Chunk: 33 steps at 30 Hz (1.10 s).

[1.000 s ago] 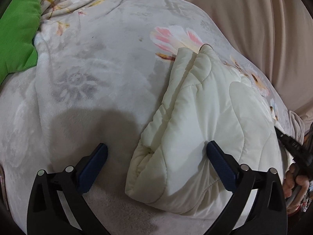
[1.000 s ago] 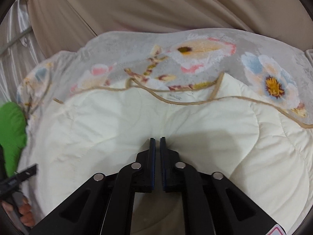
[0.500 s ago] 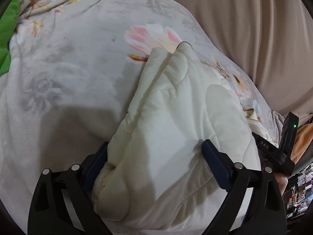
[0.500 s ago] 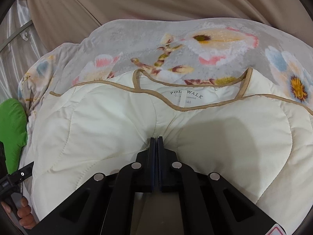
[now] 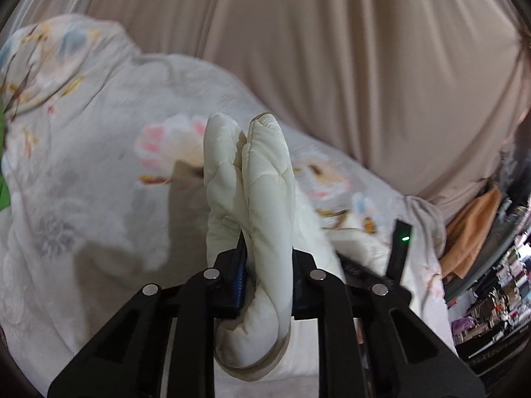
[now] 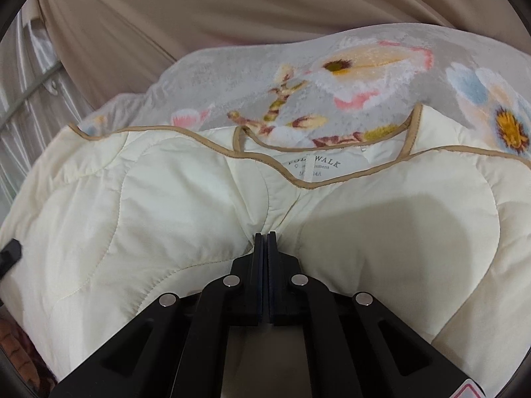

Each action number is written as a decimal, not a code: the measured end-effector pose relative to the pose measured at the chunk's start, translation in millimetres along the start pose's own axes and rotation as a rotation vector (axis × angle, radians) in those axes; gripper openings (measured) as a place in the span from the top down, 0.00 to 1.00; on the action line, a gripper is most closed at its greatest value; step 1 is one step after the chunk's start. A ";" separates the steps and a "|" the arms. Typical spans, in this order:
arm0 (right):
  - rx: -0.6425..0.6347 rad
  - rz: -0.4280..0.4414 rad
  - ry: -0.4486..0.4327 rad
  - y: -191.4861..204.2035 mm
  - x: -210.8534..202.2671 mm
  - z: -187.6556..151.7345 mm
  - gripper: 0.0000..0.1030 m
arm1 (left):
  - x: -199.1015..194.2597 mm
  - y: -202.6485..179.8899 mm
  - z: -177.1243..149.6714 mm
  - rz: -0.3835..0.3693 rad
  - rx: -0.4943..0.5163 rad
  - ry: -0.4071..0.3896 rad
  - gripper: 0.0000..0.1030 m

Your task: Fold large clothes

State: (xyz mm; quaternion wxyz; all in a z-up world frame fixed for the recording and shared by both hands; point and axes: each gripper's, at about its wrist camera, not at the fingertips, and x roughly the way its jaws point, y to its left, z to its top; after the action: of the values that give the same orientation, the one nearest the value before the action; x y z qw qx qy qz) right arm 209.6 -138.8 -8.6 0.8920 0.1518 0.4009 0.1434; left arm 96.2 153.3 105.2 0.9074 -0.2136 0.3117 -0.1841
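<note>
A cream quilted jacket (image 6: 139,219) with tan trim lies on a grey flowered blanket (image 6: 252,76). Its collar and neck label (image 6: 312,165) face up at the far edge. My right gripper (image 6: 267,237) is shut on the jacket fabric at the front middle. In the left wrist view my left gripper (image 5: 267,255) is shut on a thick folded edge of the jacket (image 5: 265,179), which stands up between its fingers. The right gripper's body (image 5: 400,248) shows just to its right.
The blanket (image 5: 83,139) covers a beige sofa (image 5: 332,49). A green cushion edge (image 5: 3,179) is at far left. An orange cloth (image 5: 474,229) and shelves of clutter (image 5: 497,298) are at right. A metal rail (image 6: 23,99) is at the left.
My left gripper has moved right over the jacket's folded edge, shut on it and lifted it. My right gripper stayed shut and the jacket's collar side has drawn nearer.
</note>
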 end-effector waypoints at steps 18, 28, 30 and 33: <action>0.031 0.184 0.051 -14.4 -77.4 -85.7 1.00 | 18.6 -161.5 -29.6 -0.269 0.278 0.071 0.87; 0.139 0.270 0.036 -31.0 -91.7 -87.6 1.00 | 74.9 -218.2 -60.1 -0.247 0.358 0.172 0.88; 0.154 0.241 -0.004 -44.0 -120.1 -95.4 1.00 | 84.9 -227.5 -66.7 -0.243 0.381 0.195 0.88; 0.210 0.160 -0.098 -75.2 -169.7 -115.7 0.90 | 108.2 -241.0 -84.1 -0.237 0.413 0.248 0.88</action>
State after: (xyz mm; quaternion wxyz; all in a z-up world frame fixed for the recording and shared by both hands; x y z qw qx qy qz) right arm 23.8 -253.4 3.2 0.8756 0.2824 0.3562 0.1635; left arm 73.4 -122.8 113.5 0.8589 -0.0348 0.3490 -0.3733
